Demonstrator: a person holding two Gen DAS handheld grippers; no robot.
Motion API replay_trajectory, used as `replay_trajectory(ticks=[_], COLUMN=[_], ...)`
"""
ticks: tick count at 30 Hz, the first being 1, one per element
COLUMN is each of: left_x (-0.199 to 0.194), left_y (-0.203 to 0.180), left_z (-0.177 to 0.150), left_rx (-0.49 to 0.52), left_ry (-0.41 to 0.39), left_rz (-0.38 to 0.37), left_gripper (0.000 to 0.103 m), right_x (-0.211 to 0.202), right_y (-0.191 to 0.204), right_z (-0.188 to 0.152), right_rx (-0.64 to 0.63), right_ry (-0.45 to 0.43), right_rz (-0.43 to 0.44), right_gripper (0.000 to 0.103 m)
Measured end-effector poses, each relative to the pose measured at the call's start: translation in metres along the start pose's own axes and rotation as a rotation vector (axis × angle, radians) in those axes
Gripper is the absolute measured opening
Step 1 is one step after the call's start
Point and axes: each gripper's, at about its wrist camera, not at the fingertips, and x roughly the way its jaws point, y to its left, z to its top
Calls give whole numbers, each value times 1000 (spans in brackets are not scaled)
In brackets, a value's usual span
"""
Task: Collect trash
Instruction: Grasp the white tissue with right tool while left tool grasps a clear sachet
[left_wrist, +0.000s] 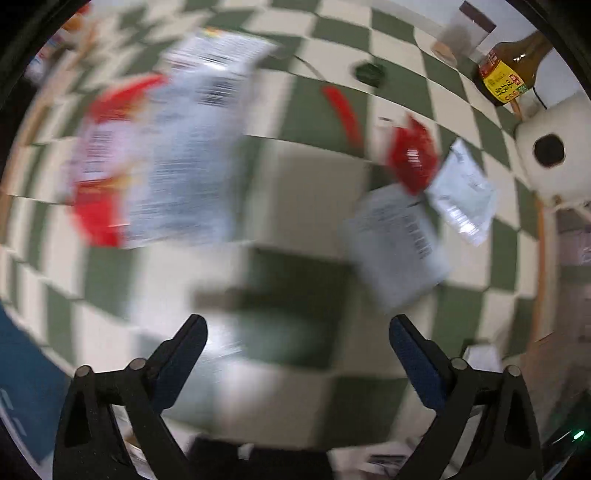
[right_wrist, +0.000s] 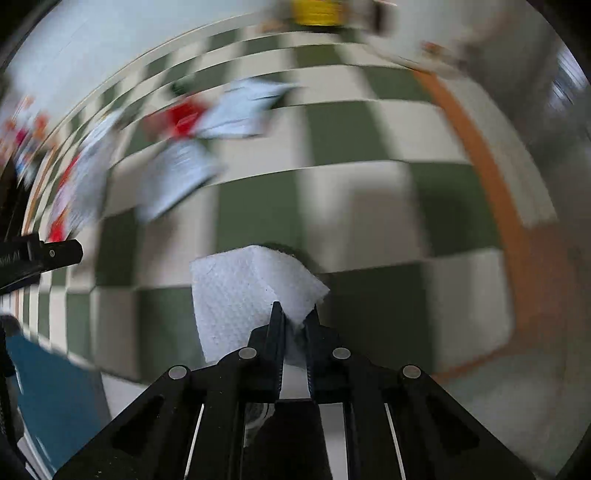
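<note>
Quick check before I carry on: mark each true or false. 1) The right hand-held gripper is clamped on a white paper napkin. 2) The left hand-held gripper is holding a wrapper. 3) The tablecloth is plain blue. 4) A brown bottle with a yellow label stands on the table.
1) True: the right hand-held gripper is shut on the white paper napkin.
2) False: the left hand-held gripper is open and empty; the wrappers lie ahead of it.
3) False: the tablecloth is green-and-cream checked.
4) True: the brown bottle stands at the far edge.
</note>
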Motion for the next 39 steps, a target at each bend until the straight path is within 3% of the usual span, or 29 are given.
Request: replay_trajectory(ticks=[2, 3, 6, 7, 10, 14, 20, 25, 33, 39], left_x=[14, 19, 21, 21, 17, 14, -18, -45, -88, -116], left_y=[-17, -24, -51, -61, -82, -92, -83, -71, -37, 9], left_z=[15, 20, 30, 30, 23, 10, -23, -37, -63, -108], left_rx=[-22, -25, 38, 79, 196, 283, 388, 426, 432, 418], left_ry=[32, 40, -13, -38, -89, -112, -219, -302, -392, -431], left_rz=[-40, -41, 66, 130, 148, 232, 315, 336, 279, 203], left_gripper=[80, 79, 69, 60, 5, 2, 2, 2, 2, 2], right_x=[6, 7, 11, 13, 18, 22, 7, -18, -63, -106], right_y=[-28, -35, -52, -55, -56, -52, -48, -47, -18, 25], right_z=[13, 18, 34, 38, 46, 50, 40, 22, -4, -49], right_rx=[69, 87, 113, 119, 114, 99, 114, 106, 88, 53], right_ry=[-3, -7, -30, -33, -42, -56, -68, -103, -177, -238], right_rz=[-23, -29, -60, -65, -71, -73, -25, 16, 50, 57], right_gripper=[10, 10, 10, 10, 10, 10, 10, 10, 10, 10])
